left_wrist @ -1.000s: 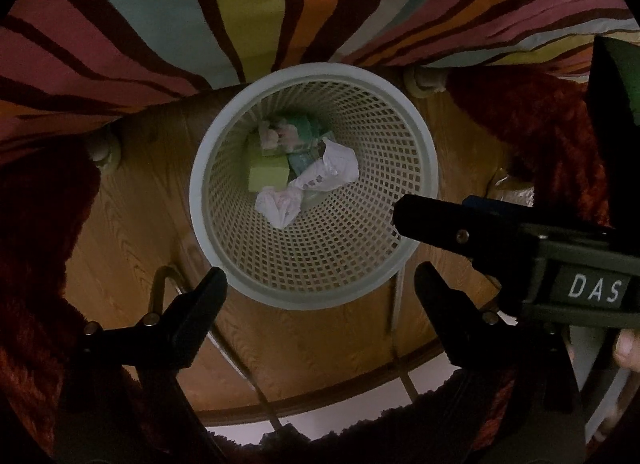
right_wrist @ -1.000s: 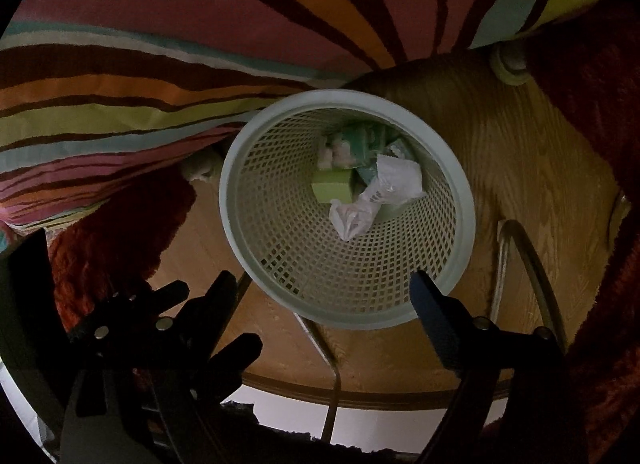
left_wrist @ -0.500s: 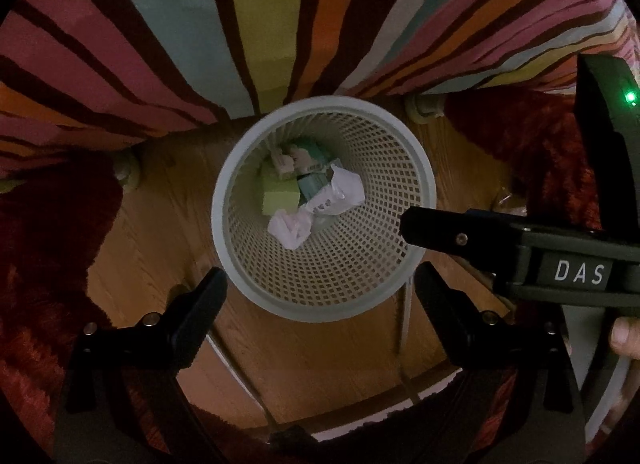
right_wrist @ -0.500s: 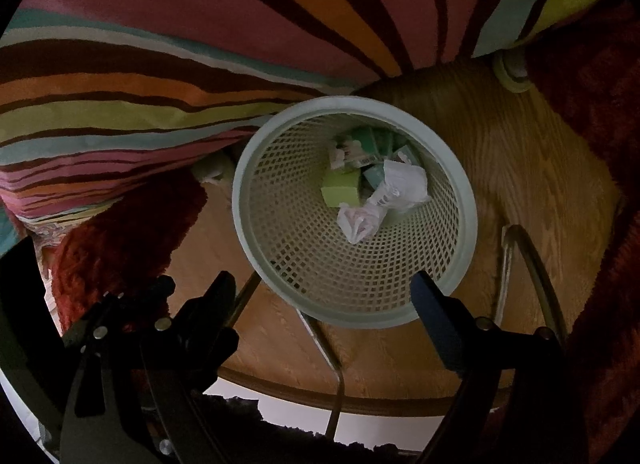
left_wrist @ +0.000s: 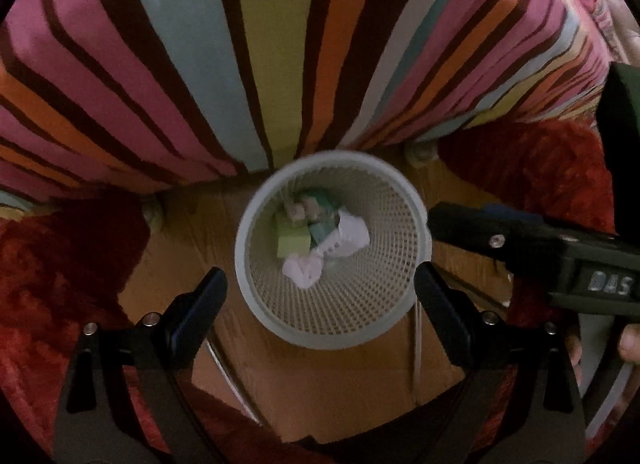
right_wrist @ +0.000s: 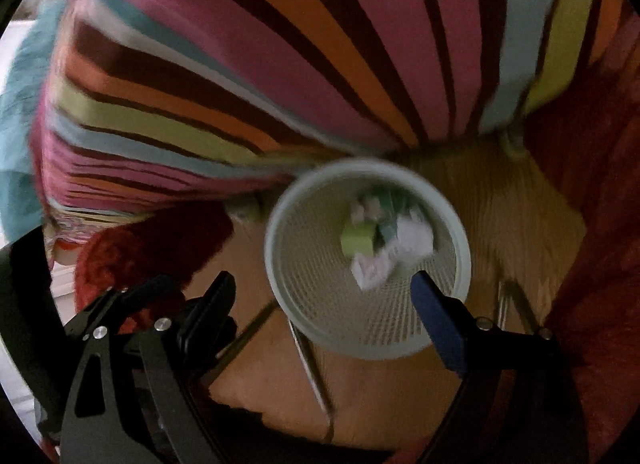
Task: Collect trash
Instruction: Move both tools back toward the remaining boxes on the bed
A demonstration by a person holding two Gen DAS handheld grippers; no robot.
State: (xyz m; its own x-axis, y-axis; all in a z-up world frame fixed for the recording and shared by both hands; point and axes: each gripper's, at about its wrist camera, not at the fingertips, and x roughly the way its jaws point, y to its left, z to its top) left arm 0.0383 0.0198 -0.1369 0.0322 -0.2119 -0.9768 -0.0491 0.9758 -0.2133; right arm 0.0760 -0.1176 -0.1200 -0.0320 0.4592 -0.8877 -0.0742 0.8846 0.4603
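A pale mesh wastebasket (left_wrist: 256,288) stands on the wooden floor below both grippers; it also shows in the right wrist view (right_wrist: 304,328). Inside lie crumpled white paper (left_wrist: 347,235), a green block (left_wrist: 292,245) and other small wrappers. In the right wrist view the white paper (right_wrist: 412,240) and green block (right_wrist: 356,242) are blurred. My left gripper (left_wrist: 320,292) is open and empty, high above the basket. My right gripper (right_wrist: 320,296) is open and empty too; its body (left_wrist: 560,260) shows at the right of the left wrist view.
A striped multicolour bedcover (left_wrist: 280,64) hangs over the far side, just behind the basket. A red shaggy rug (left_wrist: 52,272) lies left and right of the wooden floor (left_wrist: 360,384). Thin metal legs (right_wrist: 312,368) cross the floor beneath the basket.
Both grippers have risen and pulled back from the basket, which looks smaller now. More of the striped bedcover is in view. The trash in the basket has not moved.
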